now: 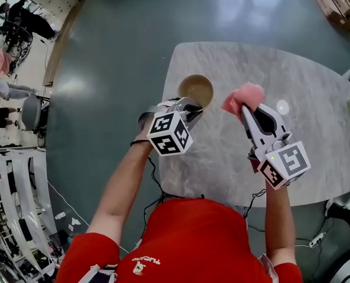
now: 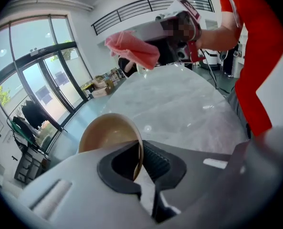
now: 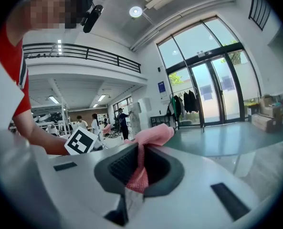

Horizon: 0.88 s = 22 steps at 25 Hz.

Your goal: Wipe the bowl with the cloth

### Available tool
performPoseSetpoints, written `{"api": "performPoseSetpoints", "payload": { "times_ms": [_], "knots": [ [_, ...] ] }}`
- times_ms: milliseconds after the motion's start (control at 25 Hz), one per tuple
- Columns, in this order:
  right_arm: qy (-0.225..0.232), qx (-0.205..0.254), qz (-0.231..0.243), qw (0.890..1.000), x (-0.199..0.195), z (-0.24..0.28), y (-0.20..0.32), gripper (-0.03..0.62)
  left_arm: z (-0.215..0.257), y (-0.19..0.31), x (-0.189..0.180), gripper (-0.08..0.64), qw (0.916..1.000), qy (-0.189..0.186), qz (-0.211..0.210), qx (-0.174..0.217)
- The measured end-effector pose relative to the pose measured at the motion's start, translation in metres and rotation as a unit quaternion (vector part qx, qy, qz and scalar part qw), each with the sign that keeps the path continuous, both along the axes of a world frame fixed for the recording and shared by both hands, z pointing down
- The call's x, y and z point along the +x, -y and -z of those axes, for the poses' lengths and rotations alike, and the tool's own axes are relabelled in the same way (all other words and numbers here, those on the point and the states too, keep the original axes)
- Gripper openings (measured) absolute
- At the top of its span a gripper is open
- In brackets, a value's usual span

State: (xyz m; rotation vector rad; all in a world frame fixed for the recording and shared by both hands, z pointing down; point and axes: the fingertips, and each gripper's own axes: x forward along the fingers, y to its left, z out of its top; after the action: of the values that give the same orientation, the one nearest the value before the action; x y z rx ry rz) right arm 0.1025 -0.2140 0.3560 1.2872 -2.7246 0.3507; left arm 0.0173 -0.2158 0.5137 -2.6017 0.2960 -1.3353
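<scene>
Head view: a pale marble-patterned table (image 1: 316,158) stands on a grey-green floor. A tan bowl (image 1: 196,89) sits at the table's far left edge, its hollow facing up. The left gripper (image 1: 193,112) reaches to the bowl's near rim, its marker cube (image 1: 169,134) just behind. The right gripper (image 1: 246,108) is beside it over the tabletop, apart from the bowl, with a pink cloth (image 1: 244,96) bunched at its tip. The person wears a red shirt (image 1: 195,240).

Left gripper view: the left gripper (image 2: 141,162) has its jaws drawn narrow onto the thin rim of the bowl (image 2: 108,133), which is pinched between the ribbed pads. The bowl leans, its inside turned toward the camera. Whether its base touches the table (image 2: 179,104) cannot be told. Beyond, the cloth (image 2: 131,49) hangs above the tabletop from the other gripper.

Right gripper view: the right gripper (image 3: 139,168) is clamped on the cloth (image 3: 151,136), a fold squeezed between the pads and the rest spilling over the top of the jaws. The left gripper's marker cube (image 3: 80,141) shows at the left, and glass doors (image 3: 213,89) stand beyond
</scene>
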Motion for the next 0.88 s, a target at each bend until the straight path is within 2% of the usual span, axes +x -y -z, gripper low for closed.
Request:
{"api": "performPoseSetpoints", "payload": {
  "times_ms": [400, 880],
  "knots": [
    [0.003, -0.023, -0.002, 1.000, 0.006, -0.019, -0.005, 0.020, -0.049, 0.027, -0.002, 0.015, 0.9953, 0.095, -0.005, 0.013],
    [0.010, -0.042, -0.016, 0.999, 0.022, -0.030, -0.007, 0.020, -0.074, 0.037, 0.008, 0.015, 0.9902, 0.135, -0.037, 0.004]
  ]
}}
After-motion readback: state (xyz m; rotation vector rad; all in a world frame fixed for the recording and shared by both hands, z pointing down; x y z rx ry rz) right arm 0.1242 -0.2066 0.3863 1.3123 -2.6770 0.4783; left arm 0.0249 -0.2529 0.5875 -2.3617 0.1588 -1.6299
